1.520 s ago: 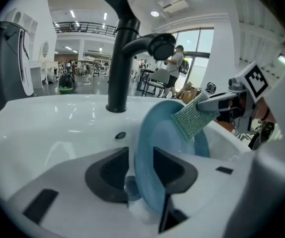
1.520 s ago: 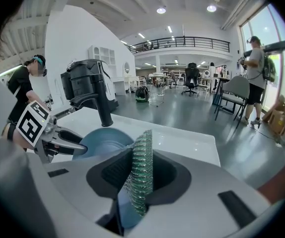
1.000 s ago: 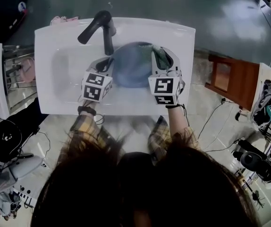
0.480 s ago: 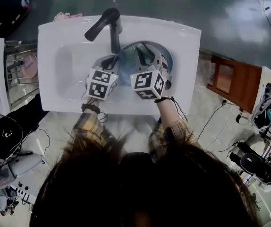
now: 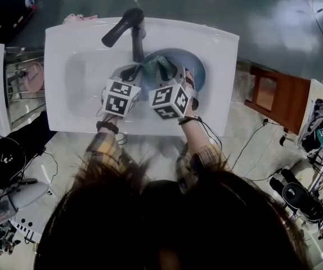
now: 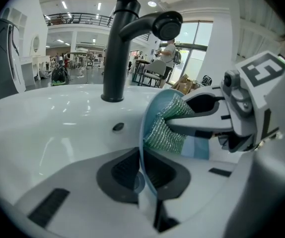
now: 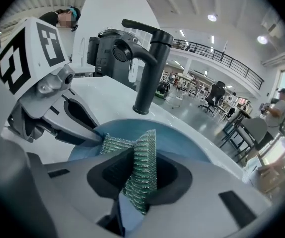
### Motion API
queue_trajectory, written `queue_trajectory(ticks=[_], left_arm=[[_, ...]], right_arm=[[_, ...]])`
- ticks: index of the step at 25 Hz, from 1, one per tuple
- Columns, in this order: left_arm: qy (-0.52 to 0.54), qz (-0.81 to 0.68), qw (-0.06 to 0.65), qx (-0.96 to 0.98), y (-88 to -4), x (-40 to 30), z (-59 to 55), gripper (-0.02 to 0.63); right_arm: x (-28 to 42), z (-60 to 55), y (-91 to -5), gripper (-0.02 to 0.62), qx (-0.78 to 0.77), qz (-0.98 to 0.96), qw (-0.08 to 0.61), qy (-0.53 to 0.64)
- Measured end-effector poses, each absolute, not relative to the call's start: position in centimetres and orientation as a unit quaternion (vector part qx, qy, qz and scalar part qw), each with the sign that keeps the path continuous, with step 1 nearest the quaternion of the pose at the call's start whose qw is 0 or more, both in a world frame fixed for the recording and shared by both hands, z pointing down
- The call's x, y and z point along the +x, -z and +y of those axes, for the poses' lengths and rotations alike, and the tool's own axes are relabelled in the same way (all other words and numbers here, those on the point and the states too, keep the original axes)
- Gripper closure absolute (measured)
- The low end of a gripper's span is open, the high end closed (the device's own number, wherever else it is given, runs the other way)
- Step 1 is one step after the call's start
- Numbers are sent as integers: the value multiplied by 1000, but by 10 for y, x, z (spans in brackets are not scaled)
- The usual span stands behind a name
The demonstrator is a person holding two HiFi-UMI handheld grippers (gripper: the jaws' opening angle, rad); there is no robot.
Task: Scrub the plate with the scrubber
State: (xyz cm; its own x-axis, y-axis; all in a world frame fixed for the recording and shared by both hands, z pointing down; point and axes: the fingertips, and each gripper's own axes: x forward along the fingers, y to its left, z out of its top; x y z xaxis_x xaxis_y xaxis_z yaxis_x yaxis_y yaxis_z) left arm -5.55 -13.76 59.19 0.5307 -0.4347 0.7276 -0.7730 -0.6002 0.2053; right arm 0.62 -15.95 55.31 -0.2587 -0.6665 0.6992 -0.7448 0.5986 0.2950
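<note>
Two thin pinches: left gripper (image 6: 143,172) on plate (image 5: 198,72) rim, plate at 4 o'clock of tap (image 5: 122,30), right gripper (image 7: 140,175) on scrubber (image 7: 145,150) against it; risk of plate twisting loose under hard rubbing.

You have two handheld two-jaw grippers, the left gripper (image 6: 143,175) and the right gripper (image 7: 138,182). Each carries one white cube with black square markers, the left cube (image 5: 118,97) and the right cube (image 5: 170,101), two cubes in all. You also have one round pale-blue plate (image 5: 198,72), one green woven mesh scrubber (image 7: 143,157), one glossy white rectangular sink (image 5: 71,44), one black curved tap (image 5: 119,30) and one brown wooden chair (image 5: 277,94).
</note>
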Motion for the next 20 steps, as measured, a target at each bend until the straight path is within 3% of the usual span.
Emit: queue_trajectory(ticks=[14, 20], left_arm=[[-329, -363, 260, 832, -593, -55, -137, 572], [-332, -364, 259, 831, -594, -56, -138, 573]], right_arm=[[15, -141, -569, 503, 450, -787, 396, -146], [8, -114, -590, 495, 381, -794, 459, -118]])
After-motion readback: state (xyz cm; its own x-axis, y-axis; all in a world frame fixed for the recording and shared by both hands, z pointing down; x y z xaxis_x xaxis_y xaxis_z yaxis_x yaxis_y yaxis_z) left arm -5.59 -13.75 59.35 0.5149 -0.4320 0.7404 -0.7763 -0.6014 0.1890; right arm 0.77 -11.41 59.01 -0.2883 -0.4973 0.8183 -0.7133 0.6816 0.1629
